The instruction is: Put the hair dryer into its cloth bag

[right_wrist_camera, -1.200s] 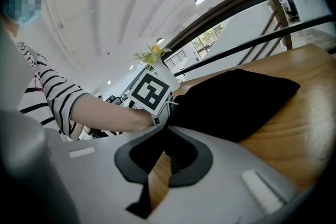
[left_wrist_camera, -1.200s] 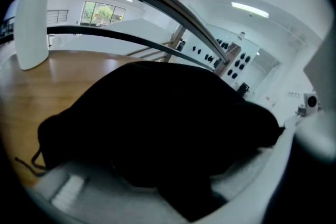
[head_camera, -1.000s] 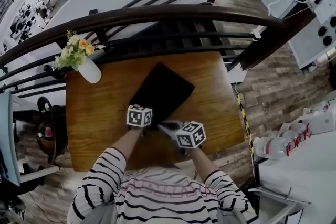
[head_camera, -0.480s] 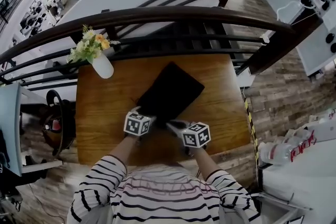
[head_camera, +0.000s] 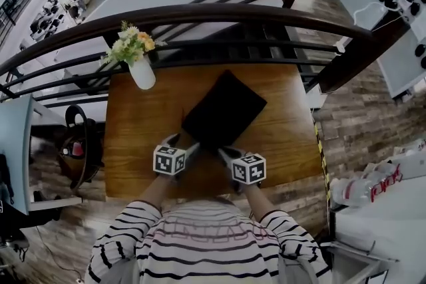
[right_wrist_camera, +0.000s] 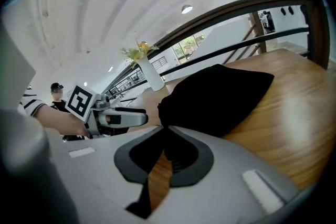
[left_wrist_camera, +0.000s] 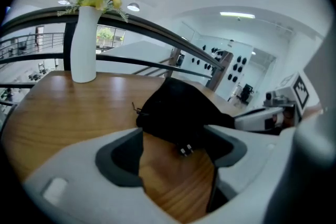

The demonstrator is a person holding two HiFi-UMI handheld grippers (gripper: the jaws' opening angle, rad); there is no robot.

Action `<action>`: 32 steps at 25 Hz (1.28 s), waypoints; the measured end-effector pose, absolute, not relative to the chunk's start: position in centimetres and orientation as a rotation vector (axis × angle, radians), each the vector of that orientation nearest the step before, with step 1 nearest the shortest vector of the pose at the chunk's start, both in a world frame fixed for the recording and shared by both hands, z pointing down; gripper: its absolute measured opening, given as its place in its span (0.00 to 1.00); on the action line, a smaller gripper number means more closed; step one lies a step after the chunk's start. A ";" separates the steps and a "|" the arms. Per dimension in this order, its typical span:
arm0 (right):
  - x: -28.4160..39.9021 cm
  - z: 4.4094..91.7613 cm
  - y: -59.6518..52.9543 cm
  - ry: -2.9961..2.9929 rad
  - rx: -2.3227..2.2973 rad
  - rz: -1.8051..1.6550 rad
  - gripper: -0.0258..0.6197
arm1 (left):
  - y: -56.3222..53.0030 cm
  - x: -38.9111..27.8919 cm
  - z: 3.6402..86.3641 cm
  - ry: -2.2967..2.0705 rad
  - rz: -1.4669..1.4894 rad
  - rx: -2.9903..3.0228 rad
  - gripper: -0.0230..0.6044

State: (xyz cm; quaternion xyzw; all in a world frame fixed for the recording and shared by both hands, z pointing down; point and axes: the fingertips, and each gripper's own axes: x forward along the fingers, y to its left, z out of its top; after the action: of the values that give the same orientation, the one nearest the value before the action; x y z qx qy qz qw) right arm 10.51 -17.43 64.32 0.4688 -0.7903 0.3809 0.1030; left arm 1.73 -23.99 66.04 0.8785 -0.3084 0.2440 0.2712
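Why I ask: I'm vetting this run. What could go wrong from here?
The plug sticks out of the bag, so it may slide out if the bag is lifted. Only the right gripper pinches the bag; the left gripper is open, so the mouth may sag shut.

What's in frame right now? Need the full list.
table: one, brown wood, centre
cloth bag: one, black, lying on the table
plug prongs: two, metal, at the bag's near edge
vase: one, white, table's far left corner
flowers: one bunch, yellow and white, in the vase
railing: one, dark, curved, behind the table
left gripper: one, white, jaws open, near the bag's near edge
right gripper: one, white, shut on the bag's edge
striped sleeves: two, black and white, bottom
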 end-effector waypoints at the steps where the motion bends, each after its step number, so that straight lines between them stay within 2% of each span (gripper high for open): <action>1: 10.5 64.4 -17.2 -2.312 1.411 1.115 0.07 | -23.6 1.3 65.9 -0.830 0.651 2.367 0.61; 3: 10.4 64.6 -16.6 -2.257 1.461 1.087 0.10 | -22.7 0.6 65.5 -0.822 0.635 2.373 0.61; 7: 9.5 64.6 -15.3 -2.179 1.551 1.026 0.11 | -21.6 -1.1 64.3 -0.811 0.591 2.399 0.61; 17: 6.9 62.5 -13.1 -2.161 1.767 1.000 0.04 | -19.4 -5.1 61.2 -0.736 0.541 2.507 0.59; 20: 6.3 61.5 -12.7 -2.150 1.862 0.980 0.04 | -18.9 -6.4 59.9 -0.695 0.531 2.564 0.52; 22: 5.8 60.9 -12.4 -2.145 1.915 0.978 0.04 | -18.8 -7.3 58.9 -0.678 0.505 2.594 0.43; 25: 5.2 59.9 -11.8 -2.143 1.978 0.978 0.04 | -18.4 -8.5 57.7 -0.660 0.453 2.610 0.33; 32: 4.9 57.8 -10.7 -2.175 2.021 0.955 0.04 | -16.8 -10.0 56.5 -0.642 0.406 2.613 0.17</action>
State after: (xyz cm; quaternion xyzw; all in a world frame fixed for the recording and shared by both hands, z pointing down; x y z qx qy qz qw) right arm 4.91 -10.69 57.76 0.6478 -0.6975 0.3061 0.0114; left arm -9.98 -16.83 56.48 0.9391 -0.2308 0.1460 0.2085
